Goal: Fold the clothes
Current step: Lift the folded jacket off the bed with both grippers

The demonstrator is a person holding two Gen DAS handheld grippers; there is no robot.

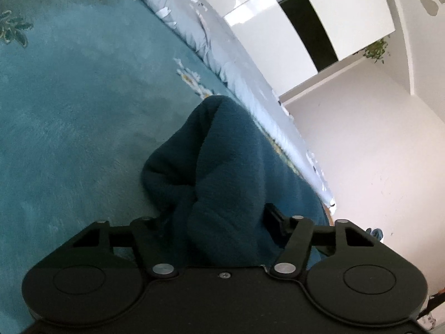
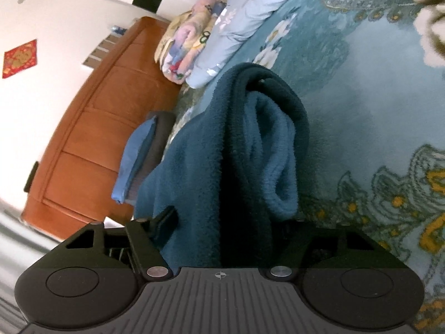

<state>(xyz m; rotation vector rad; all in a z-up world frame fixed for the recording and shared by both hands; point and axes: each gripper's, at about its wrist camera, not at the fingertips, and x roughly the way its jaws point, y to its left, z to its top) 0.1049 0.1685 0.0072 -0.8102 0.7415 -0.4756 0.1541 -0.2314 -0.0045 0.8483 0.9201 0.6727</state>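
Note:
A dark teal fleece garment lies bunched on the teal flowered bedspread. A thick fold of it fills the gap between my left gripper's jaws, which are shut on it; only the right finger shows past the cloth. In the right wrist view the same fleece garment rises in a heap, its lighter blue inside showing. My right gripper is shut on this heap. Its left finger presses the cloth's side and the other finger is hidden in shadow.
A rolled pale blue quilt runs along the bed's far edge below a white wall. In the right wrist view a wooden headboard, a folded patterned blanket, a blue and brown cushion and a beige fluffy thing border the bedspread.

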